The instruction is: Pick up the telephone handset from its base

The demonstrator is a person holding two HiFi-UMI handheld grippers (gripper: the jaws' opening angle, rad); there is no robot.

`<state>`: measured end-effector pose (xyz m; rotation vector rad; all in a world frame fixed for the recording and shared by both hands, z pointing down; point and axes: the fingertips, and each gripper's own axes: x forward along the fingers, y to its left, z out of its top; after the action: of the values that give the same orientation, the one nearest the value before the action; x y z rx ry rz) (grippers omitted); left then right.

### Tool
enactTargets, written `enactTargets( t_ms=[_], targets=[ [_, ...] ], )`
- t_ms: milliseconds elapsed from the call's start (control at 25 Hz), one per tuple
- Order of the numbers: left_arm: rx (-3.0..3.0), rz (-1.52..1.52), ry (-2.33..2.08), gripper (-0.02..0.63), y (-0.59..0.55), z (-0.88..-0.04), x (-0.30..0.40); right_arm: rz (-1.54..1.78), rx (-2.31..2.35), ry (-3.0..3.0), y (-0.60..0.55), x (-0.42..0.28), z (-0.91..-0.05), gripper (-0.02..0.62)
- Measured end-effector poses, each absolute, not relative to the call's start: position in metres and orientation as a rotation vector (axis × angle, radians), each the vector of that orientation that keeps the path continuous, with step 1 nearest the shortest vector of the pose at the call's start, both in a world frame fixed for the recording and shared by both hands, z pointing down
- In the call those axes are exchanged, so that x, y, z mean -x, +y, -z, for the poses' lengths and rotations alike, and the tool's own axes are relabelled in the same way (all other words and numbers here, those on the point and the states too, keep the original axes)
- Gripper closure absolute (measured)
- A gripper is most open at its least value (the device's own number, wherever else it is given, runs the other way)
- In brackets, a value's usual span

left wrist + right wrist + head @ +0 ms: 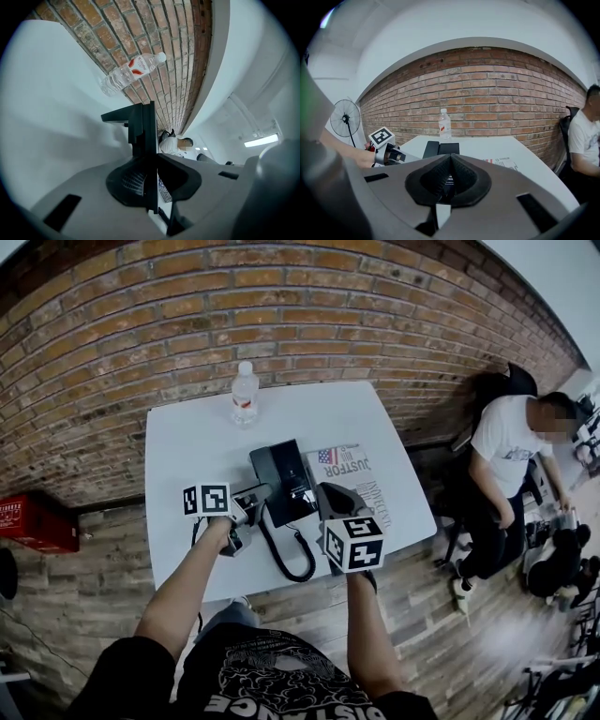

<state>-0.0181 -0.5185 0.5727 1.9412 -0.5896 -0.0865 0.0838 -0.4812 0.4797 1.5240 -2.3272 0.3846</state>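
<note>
Telephone handset point(144, 126): black, judged clamped edge-on in the closed jaws of the left gripper point(153, 161), the nearer one. Its long axis runs forward along the jaws.
Base point(286, 474): just right of the left gripper; whether the handset has cleared it cannot be told.
Coiled cord point(281, 559): hangs between the grippers.
Right gripper point(449, 159): jaws together, empty, idle beyond the base.
Left forearm: extended, gripper rolled sideways.

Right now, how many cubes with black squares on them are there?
2. One rides on the left gripper, over the table's near edge, which is shut on the handset. The other rides on the right gripper, nearer the camera. None looks hidden.
</note>
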Motion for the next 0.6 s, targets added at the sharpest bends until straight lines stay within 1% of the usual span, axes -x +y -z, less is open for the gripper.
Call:
enactTargets(
  t_ms=[600],
  targets=[
    [-2.042, 0.154, -0.679, 0.534, -0.472, -0.514, 0.007, -0.383, -1.555, -2.389, -0.433, -0.115, -0.454, 0.595]
  ],
)
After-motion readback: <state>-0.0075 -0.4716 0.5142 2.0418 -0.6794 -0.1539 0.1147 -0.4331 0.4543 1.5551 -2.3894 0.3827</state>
